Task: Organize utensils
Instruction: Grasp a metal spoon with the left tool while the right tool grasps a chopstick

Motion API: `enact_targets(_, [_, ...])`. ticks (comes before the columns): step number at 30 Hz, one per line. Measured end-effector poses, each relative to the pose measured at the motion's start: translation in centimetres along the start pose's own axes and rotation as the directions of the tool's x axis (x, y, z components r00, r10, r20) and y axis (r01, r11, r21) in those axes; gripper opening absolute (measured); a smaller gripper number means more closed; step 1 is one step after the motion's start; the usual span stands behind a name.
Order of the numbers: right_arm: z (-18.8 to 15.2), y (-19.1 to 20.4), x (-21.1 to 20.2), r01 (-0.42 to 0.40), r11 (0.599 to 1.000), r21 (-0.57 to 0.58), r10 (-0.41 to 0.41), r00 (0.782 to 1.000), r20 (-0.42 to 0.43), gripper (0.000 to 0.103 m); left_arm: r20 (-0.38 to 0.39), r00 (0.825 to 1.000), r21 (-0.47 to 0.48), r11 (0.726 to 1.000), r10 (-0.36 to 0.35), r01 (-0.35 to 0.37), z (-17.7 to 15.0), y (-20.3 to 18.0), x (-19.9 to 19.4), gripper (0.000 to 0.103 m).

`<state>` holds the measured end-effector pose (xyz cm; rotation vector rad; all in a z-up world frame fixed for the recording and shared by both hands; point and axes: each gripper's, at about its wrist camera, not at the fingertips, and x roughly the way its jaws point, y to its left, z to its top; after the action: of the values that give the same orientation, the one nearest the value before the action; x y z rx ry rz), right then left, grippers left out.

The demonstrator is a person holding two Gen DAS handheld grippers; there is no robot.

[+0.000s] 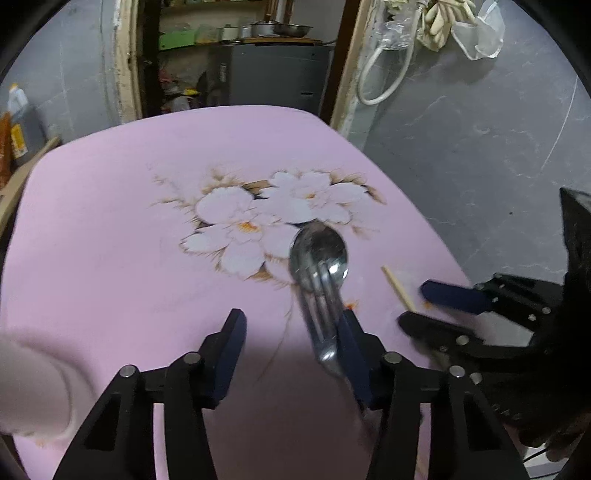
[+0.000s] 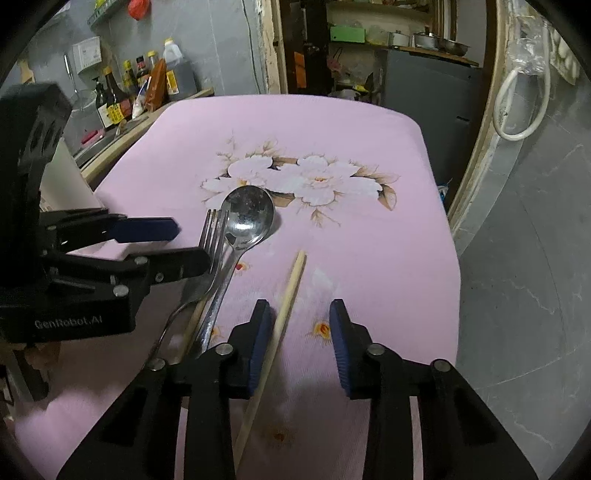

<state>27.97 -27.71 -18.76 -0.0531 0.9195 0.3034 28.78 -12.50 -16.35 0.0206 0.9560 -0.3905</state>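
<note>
A steel spoon (image 1: 319,251) lies on the pink flowered tablecloth (image 1: 110,229) with a fork (image 1: 325,295) across its bowl. Both handles run along the inner side of one finger of my left gripper (image 1: 291,332), whose jaws stand apart; the other finger is clear of them. A wooden chopstick (image 2: 291,291) lies between the fingers of my right gripper (image 2: 300,317), resting against the left pad (image 2: 258,339) and apart from the right one. Spoon (image 2: 249,214) and fork (image 2: 212,230) sit left of it, with a second chopstick (image 2: 195,321) under their handles.
In the right wrist view my left gripper (image 2: 190,243) reaches in from the left. Sauce bottles (image 2: 122,92) crowd a counter beyond the table's left edge. A doorway with shelves and metal pots (image 1: 280,29) lies behind, and grey floor (image 1: 480,147) to the right.
</note>
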Motion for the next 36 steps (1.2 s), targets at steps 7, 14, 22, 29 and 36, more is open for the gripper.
enact_targets(7, [0.6, 0.3, 0.6, 0.011, 1.0, 0.006, -0.01, 0.998, -0.064, 0.026, -0.033, 0.997, 0.0, 0.997, -0.077, 0.077, 1.1, 0.1, 1.2, 0.032])
enact_targets(14, [1.2, 0.4, 1.2, 0.015, 0.999, 0.034, -0.011, 0.993, -0.115, 0.026, -0.038, 0.994, -0.003, 0.994, -0.107, 0.107, 1.4, 0.5, 1.0, 0.02])
enact_targets(22, [2.6, -0.1, 2.6, 0.037, 0.993, 0.115, -0.011, 0.975, -0.22, 0.025, -0.039, 0.992, 0.02, 0.992, -0.124, 0.125, 1.6, 0.3, 0.1, 0.007])
enact_targets(29, [2.2, -0.7, 1.8, 0.003, 0.977, 0.212, 0.044, 0.976, -0.215, 0.004, -0.013, 0.992, 0.044, 0.991, -0.127, 0.128, 1.3, 0.0, -2.1, 0.003])
enact_targets(36, [1.3, 0.1, -3.3, -0.04, 0.963, 0.266, 0.051, 0.998, -0.037, 0.004, 0.078, 0.995, 0.086, 0.994, -0.069, 0.063, 0.8, -0.6, -6.5, 0.003])
